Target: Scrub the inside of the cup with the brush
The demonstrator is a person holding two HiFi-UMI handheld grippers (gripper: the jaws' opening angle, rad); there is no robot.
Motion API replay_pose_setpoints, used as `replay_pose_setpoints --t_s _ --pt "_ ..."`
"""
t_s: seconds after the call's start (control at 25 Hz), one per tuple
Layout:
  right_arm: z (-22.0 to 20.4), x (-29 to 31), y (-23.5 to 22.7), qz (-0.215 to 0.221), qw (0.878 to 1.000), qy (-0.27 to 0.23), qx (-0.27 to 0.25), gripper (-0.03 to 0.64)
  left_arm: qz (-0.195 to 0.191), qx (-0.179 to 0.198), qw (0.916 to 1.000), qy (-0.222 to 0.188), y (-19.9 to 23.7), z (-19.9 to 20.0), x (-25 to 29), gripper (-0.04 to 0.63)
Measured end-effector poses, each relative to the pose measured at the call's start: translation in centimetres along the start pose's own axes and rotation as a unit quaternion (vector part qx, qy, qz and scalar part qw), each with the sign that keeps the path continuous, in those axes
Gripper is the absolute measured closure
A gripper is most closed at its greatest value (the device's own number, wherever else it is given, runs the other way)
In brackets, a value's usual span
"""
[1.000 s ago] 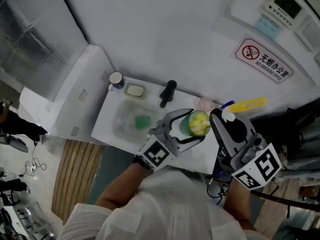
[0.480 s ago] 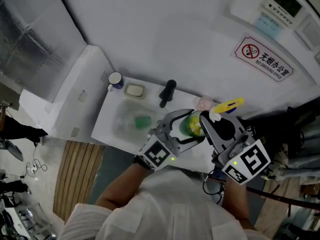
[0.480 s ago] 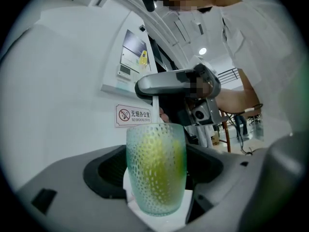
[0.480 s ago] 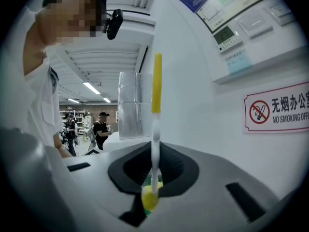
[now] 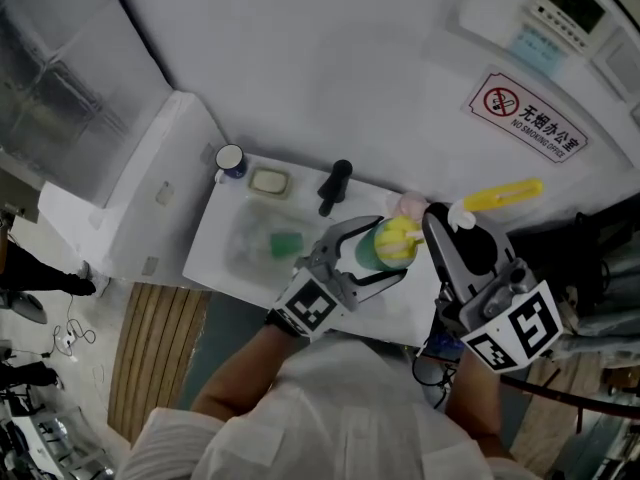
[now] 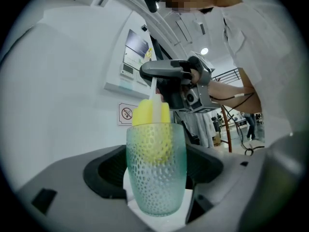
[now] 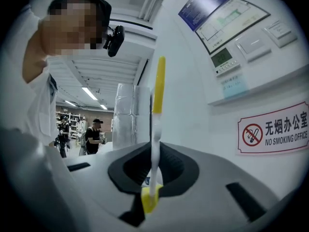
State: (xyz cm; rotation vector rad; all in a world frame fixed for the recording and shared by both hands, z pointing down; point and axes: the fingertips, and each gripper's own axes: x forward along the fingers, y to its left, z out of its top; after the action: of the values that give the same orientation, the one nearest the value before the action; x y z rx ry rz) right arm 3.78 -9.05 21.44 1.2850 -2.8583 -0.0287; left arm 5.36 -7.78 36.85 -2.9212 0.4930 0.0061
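A textured green glass cup (image 5: 376, 253) (image 6: 156, 178) stands upright between the jaws of my left gripper (image 5: 385, 251) (image 6: 156, 180), which is shut on its sides just above the white table (image 5: 225, 230). A brush with a yellow sponge head (image 5: 398, 236) (image 6: 150, 129) sits in the cup's mouth, its top poking above the rim. My right gripper (image 5: 447, 230) (image 7: 153, 178) is shut on the brush's white stem (image 7: 155, 144). The yellow handle end (image 5: 505, 195) (image 7: 159, 83) sticks out to the right. In the left gripper view the right gripper (image 6: 176, 74) hangs over the cup.
At the table's back stand a white mug with a blue band (image 5: 232, 158), a soap dish (image 5: 270, 180), a black object (image 5: 335, 186) and a pink thing (image 5: 410, 205). A green pad (image 5: 286, 243) lies left of the cup. A no-smoking sign (image 5: 528, 118) hangs on the wall.
The right gripper swung left with the brush half a second ago and has come back to the right, handle end higher. The left gripper and the cup have barely moved.
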Motion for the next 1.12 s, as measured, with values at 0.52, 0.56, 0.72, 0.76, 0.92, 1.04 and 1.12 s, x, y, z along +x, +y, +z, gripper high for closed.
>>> replay_pose_setpoints --t_s 0.52,0.56,0.72,0.76,0.92,1.04,1.12 --pt "-8.0 1.0 0.0 0.012 0.997 0.065 0.042 0.598 -0.001 -0.041 0.9991 0.013 -0.6 -2.9 1.3 0.247" --pt "-8.2 1.0 -0.1 0.014 0.997 0.067 0.045 0.598 -0.004 -0.043 0.999 0.014 -0.8 -3.2 1.6 0.247" --pt "-9.1 1.0 0.0 0.022 0.996 0.082 0.032 0.6 -0.025 -0.035 0.9984 0.037 -2.2 -4.5 2.8 0.247" --pt "-9.5 1.0 0.1 0.024 0.995 0.089 0.023 0.6 -0.033 -0.033 0.9977 0.049 -2.6 -5.0 3.2 0.247" --pt "-11.7 0.4 -0.4 0.022 0.992 0.124 0.004 0.598 -0.07 -0.034 0.994 0.078 -4.7 -6.8 5.5 0.247" --pt "-13.5 -1.2 -1.9 0.003 0.99 0.143 0.01 0.598 -0.093 -0.046 0.9913 0.081 -6.5 -7.9 7.7 0.247" --pt "-14.6 -2.6 -3.5 -0.018 0.988 0.15 0.024 0.598 -0.106 -0.058 0.9892 0.082 -7.6 -8.9 9.3 0.247"
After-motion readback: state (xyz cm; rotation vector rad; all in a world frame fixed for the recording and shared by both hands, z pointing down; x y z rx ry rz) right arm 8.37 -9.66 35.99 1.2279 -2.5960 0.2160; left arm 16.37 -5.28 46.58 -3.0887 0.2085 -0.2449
